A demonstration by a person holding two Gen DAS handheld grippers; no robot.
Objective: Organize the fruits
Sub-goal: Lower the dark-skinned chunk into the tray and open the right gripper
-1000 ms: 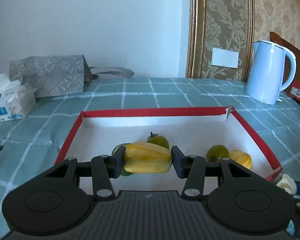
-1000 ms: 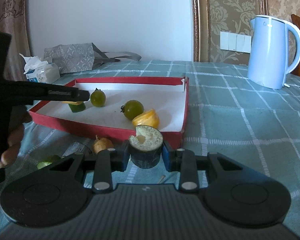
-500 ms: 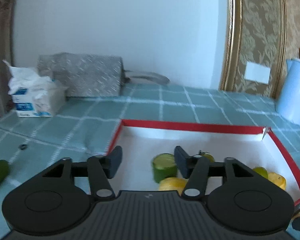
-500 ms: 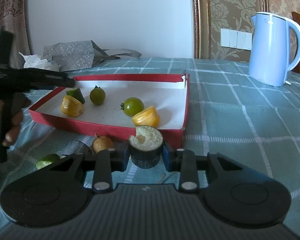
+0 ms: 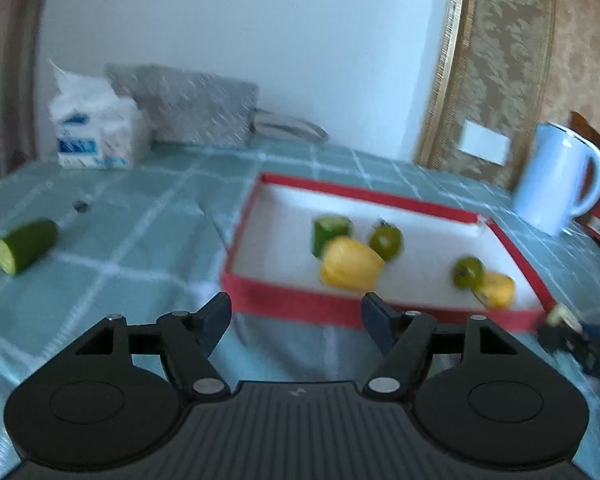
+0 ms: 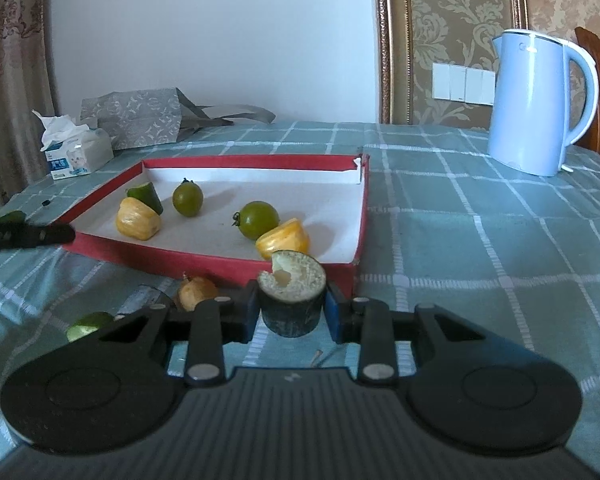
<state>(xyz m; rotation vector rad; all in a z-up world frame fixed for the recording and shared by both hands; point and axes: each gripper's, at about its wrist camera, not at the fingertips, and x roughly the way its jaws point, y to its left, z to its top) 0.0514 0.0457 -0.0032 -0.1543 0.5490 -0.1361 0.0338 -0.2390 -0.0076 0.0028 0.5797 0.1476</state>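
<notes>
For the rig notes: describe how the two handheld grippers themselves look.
Both are alike. The left gripper and right gripper each have a matte black ribbed body with a small pale mark at its middle, two round black discs at the sides, black linkage arms with silver pivot pins, and dark blue pads on the fingertips. No cables, sleeves or hands show.
</notes>
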